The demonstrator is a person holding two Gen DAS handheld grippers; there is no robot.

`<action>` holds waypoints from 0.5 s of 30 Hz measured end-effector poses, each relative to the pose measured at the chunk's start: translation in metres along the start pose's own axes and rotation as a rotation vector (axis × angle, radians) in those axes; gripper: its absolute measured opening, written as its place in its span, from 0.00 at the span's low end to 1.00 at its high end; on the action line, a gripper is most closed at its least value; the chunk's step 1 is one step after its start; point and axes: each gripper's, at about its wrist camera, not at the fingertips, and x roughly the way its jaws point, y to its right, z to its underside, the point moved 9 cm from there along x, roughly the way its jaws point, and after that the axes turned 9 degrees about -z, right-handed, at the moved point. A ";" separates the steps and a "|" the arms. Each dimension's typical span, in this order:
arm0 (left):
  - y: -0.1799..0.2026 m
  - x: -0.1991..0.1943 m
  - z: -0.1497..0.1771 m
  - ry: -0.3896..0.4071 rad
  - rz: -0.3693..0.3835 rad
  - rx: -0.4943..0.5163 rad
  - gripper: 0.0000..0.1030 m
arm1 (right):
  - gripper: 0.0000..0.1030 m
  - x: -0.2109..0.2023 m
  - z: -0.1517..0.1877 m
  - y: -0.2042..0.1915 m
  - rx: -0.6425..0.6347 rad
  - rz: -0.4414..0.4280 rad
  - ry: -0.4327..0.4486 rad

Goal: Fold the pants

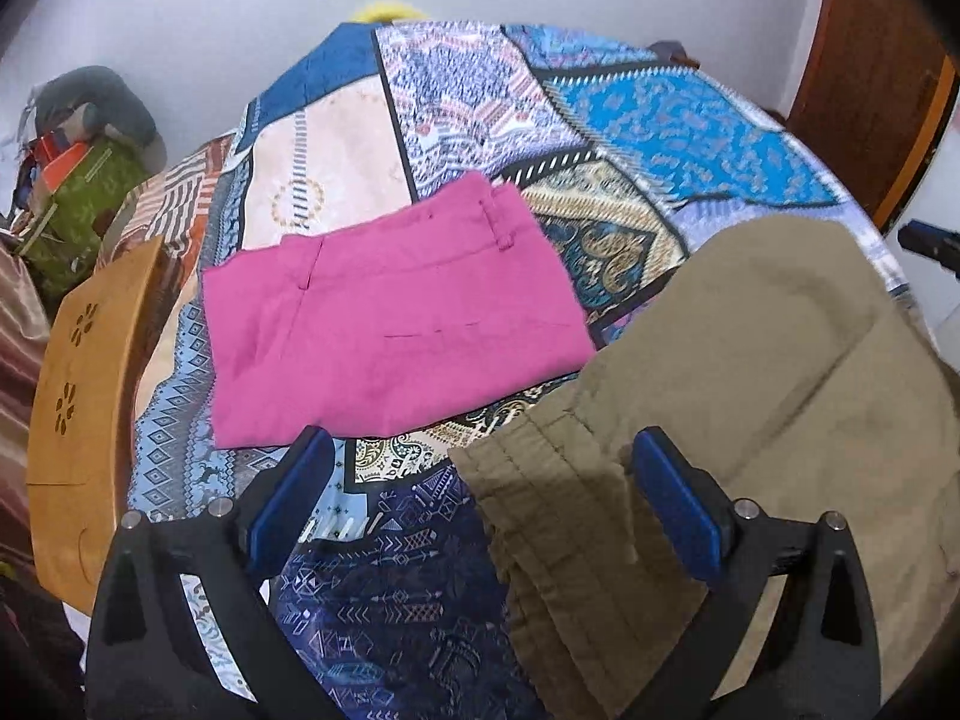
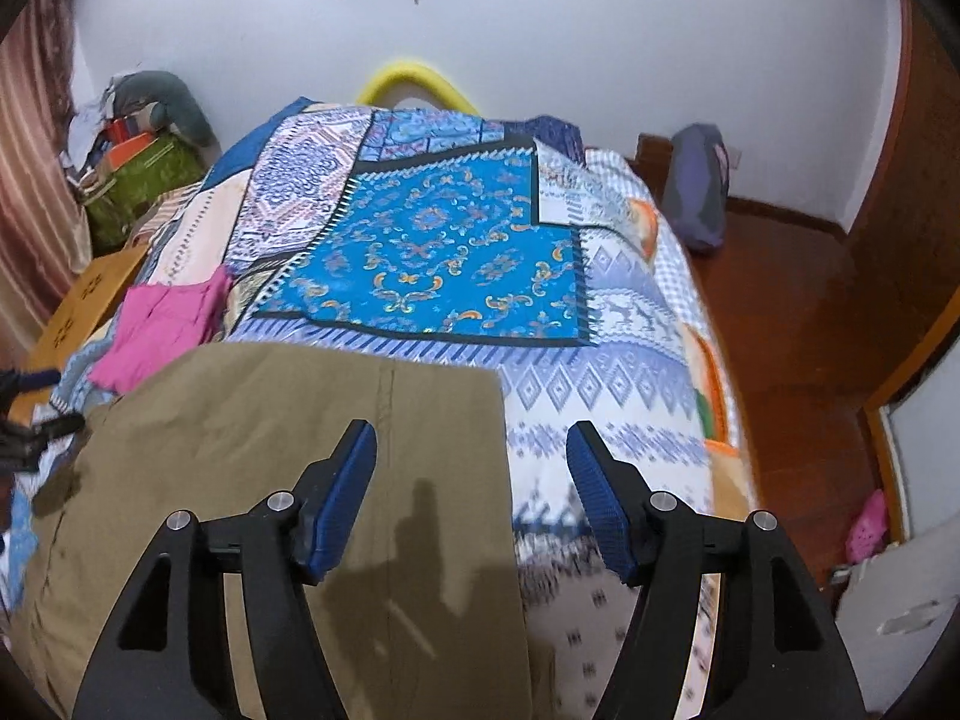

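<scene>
Olive khaki pants [image 1: 750, 396] lie spread on the patterned bedspread [image 1: 690, 120], their elastic waistband toward my left gripper. My left gripper [image 1: 480, 492] is open and empty, hovering over the waistband corner. In the right wrist view the same khaki pants [image 2: 252, 450] fill the lower left, with their right edge between the jaws. My right gripper [image 2: 471, 486] is open and empty above that edge. Folded pink pants [image 1: 390, 324] lie on the bed beyond the khaki pair, and they show at the left in the right wrist view [image 2: 162, 330].
A wooden stool [image 1: 84, 408] stands by the bed's left side. A cluttered green bag [image 1: 84, 204] sits near the wall. In the right wrist view the bed's right edge drops to a red-brown floor [image 2: 798, 360] with a grey bundle [image 2: 699, 186].
</scene>
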 end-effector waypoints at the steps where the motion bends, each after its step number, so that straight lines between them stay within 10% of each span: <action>1: 0.001 0.004 0.001 -0.006 0.003 0.002 0.98 | 0.60 0.006 -0.001 0.001 -0.002 -0.003 -0.014; 15: 0.016 0.035 0.006 -0.120 0.138 -0.058 0.87 | 0.61 0.071 0.000 0.004 0.020 -0.087 -0.139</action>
